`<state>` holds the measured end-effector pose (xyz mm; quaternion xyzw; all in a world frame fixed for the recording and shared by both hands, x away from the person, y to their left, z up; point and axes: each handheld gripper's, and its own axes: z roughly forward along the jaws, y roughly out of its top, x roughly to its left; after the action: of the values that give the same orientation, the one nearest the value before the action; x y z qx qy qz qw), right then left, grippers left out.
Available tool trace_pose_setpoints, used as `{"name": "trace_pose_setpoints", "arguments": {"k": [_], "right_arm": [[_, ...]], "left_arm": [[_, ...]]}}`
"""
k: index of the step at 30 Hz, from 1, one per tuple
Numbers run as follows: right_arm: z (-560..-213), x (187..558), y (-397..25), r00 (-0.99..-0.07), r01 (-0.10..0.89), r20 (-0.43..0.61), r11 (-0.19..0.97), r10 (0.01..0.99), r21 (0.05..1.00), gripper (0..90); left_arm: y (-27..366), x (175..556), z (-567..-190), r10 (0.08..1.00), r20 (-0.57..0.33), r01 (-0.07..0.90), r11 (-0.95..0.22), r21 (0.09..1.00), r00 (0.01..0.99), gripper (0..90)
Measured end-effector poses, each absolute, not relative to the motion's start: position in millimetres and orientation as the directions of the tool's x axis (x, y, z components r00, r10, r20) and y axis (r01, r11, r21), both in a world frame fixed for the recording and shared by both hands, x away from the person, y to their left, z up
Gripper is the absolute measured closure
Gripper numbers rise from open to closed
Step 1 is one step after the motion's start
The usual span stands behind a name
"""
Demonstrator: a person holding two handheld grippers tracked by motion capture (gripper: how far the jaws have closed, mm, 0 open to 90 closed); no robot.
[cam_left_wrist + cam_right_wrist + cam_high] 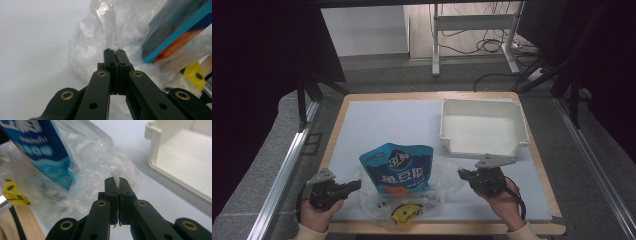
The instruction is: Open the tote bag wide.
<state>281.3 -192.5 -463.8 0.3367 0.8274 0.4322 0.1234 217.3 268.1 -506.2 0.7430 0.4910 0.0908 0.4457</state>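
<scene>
The blue pouch (175, 27) is blurred in the left gripper view and cut off by the top and right edges; its print cannot be read there. In the right gripper view the pouch runs off the top edge, and the white bin (175, 155) off the right. The yellow print (406, 213) on the clear plastic bag (444, 177) is perhaps a smiling face, partly creased.

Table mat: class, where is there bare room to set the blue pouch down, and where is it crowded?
Bare mat lies left of the white tray, beyond the blue pouch. The near edge is crowded: the clear plastic bag stretches between left gripper and right gripper.
</scene>
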Motion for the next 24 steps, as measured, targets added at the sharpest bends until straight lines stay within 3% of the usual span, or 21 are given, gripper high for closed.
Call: {"name": "trace_pose_setpoints", "arguments": {"k": [8,24], "right_arm": [[-496,286,-197,-0.721,0.522,0.099,0.443,0.686,0.729,87.2],[-516,291,-202,-0.699,0.569,0.110,0.456,0.707,0.685,87.2]], "left_arm": [[270,218,-526,0.822,-0.295,0.702,-0.168,0.692,0.487,90.0],[269,227,-540,0.837,-0.290,0.750,-0.198,0.631,0.465,90.0]]}}
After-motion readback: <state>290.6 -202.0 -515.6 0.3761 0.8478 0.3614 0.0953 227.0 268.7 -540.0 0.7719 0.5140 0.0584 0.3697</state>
